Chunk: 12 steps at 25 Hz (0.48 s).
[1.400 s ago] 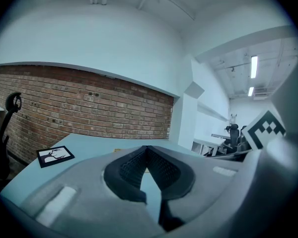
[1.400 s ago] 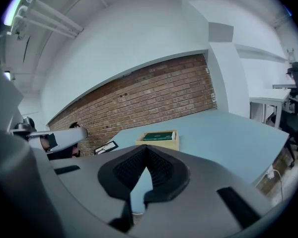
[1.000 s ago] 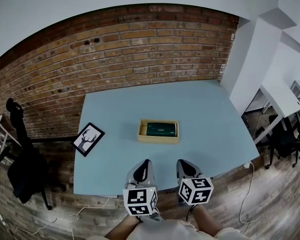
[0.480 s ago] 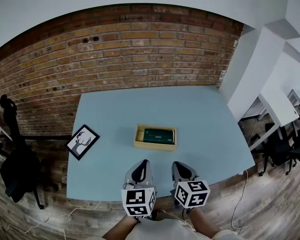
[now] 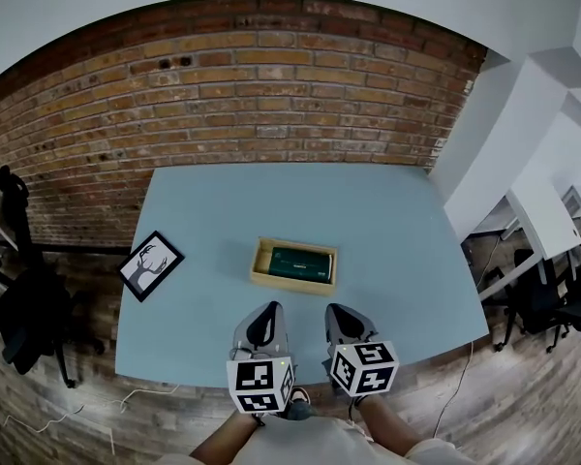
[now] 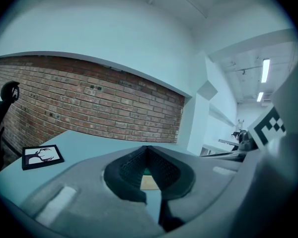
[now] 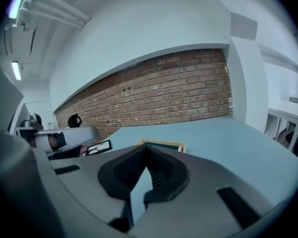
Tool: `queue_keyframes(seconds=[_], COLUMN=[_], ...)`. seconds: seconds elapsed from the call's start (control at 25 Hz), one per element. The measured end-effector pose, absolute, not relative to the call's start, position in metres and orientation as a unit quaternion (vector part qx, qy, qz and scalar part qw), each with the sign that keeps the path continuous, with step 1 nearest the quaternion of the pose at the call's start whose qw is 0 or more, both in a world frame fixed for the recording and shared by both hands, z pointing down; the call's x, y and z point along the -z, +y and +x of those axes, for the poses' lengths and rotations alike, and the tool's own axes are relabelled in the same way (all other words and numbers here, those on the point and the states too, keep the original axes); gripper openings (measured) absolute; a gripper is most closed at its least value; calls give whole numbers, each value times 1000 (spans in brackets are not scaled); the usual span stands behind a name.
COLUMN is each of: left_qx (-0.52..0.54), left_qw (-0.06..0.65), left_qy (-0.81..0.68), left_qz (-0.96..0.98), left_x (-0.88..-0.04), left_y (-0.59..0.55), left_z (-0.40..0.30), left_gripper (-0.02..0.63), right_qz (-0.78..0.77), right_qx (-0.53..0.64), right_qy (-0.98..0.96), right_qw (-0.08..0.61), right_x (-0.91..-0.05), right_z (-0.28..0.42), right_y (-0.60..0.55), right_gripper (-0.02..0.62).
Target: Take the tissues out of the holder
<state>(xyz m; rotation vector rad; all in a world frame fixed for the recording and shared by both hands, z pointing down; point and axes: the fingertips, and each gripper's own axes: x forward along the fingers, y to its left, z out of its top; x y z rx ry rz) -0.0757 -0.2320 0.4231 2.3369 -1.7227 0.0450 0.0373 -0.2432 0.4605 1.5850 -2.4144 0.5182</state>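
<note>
You've got the left gripper (image 5: pixel 261 320) and right gripper (image 5: pixel 341 318) both closed on nothing at the table (image 5: pixel 203 221) edge, with the holder (image 5: pixel 290 284) and green tissues (image 5: pixel 301 262) at 12 o'clock, so open one wide before reaching in and pinch only the pack.

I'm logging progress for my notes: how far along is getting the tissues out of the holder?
Nothing looks done: the green tissue pack lies inside the wooden holder. In hand, nothing: the left gripper and right gripper are shut and empty, short of the holder. Left to do: reach, grasp, lift it out.
</note>
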Motion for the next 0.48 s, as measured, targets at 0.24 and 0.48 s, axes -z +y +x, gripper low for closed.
queue_keyframes(seconds=[0.24, 0.48], left_qx=[-23, -28], left_qw=[124, 127], left_qy=[-600, -606], left_qz=[790, 785], left_x=[-430, -433], left_y=[-238, -246], left_z=[-76, -73], left_gripper=[-3, -3], right_qz=[516, 478], right_qx=[-164, -158], right_qy=[-832, -851], right_qw=[121, 148], right_x=[-467, -475], right_z=[35, 27], right_y=[-266, -292], right_gripper=[5, 95])
